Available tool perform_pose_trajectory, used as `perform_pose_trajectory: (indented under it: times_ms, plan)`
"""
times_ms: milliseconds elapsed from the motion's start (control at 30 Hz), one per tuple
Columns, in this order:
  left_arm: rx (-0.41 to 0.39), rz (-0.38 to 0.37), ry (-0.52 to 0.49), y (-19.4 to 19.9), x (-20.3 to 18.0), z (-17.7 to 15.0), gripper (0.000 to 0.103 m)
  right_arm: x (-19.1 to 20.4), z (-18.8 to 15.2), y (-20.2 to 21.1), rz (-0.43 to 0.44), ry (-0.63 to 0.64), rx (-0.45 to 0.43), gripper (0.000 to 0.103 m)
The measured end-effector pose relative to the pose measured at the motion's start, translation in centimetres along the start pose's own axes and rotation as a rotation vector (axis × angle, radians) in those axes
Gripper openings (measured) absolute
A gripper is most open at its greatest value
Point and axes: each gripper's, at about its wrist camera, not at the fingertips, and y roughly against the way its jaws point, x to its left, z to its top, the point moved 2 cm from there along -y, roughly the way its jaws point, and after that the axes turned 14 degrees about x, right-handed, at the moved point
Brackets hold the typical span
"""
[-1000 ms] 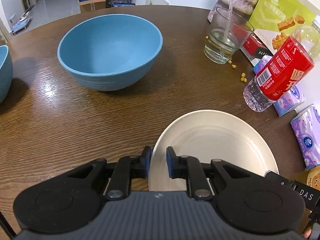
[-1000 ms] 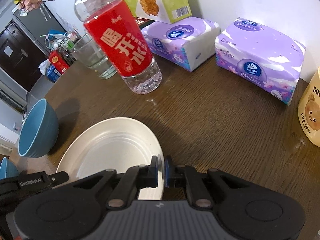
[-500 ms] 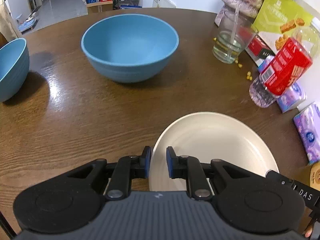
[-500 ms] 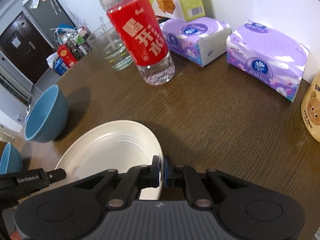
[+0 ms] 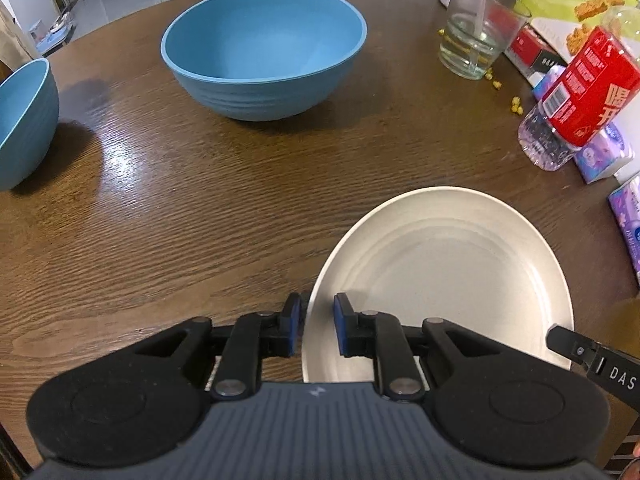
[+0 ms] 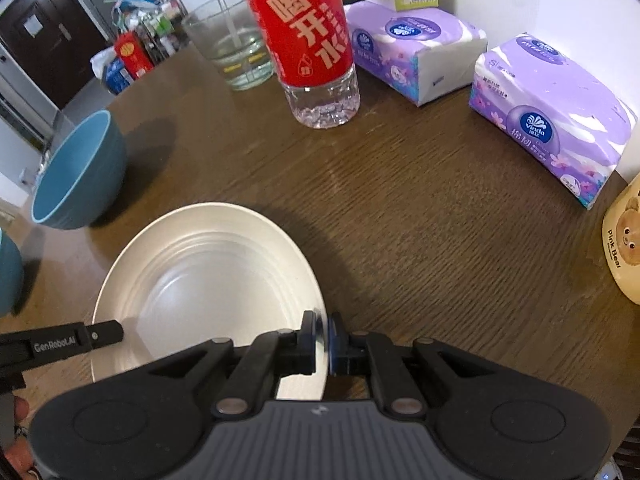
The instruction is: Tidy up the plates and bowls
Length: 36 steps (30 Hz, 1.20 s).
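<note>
My left tongs (image 5: pixel 316 330) and right tongs (image 6: pixel 323 336) both clamp the cream plate's (image 5: pixel 448 264) opposite rims, near the water bottle (image 6: pixel 308 44).

The left gripper (image 5: pixel 314 326) jaws straddle, seemingly pinching, the cream plate's (image 5: pixel 440 264) near rim.

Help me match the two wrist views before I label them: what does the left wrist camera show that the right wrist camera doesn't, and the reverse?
Left only: the second blue bowl's full side at the frame's left edge, and yellow crumbs by the glass.

Right only: a tissue pack with its whole face visible and a bear-printed container.

Both: the cream plate, each gripper shut on its rim, the large blue bowl, the water glass and the red-labelled bottle.
</note>
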Motion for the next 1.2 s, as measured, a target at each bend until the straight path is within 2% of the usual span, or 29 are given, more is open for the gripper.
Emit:
perform_pose_trajectory:
  times_ms: [67,167,267,400,467,500,533,700,1200]
  plan:
    - [0.013,0.01,0.0,0.0,0.0,0.1,0.019,0.2,0.1,0.1,-0.015,0.007,0.019,0.006]
    - [0.034,0.024,-0.004,0.0,-0.1,0.2,0.023,0.1,0.2,0.1,-0.027,0.006,0.043,0.011]
    - [0.057,0.041,-0.002,-0.1,0.1,0.4,0.033,-0.1,0.5,0.0,-0.028,-0.001,0.062,0.014]
    - [0.087,0.045,-0.009,-0.3,0.1,1.0,0.035,0.0,0.7,-0.1,-0.028,-0.002,0.085,0.016]
    - [0.101,0.035,-0.018,-0.4,0.0,1.1,0.029,0.2,0.9,-0.3,-0.037,0.004,0.095,0.014]
    - [0.105,0.022,-0.021,-0.4,0.0,1.2,0.02,0.4,1.0,-0.2,-0.037,0.008,0.095,0.01]
    - [0.11,0.014,-0.023,-0.4,-0.2,1.2,0.018,0.6,1.0,-0.2,-0.036,0.014,0.095,0.009]
    - [0.103,0.019,-0.025,-0.3,-0.3,0.9,0.017,1.3,0.7,-0.1,-0.071,0.041,0.083,0.009]
    - [0.062,0.025,-0.011,1.1,0.4,-0.3,0.017,2.0,-0.4,1.8,-0.068,0.077,0.018,0.007]
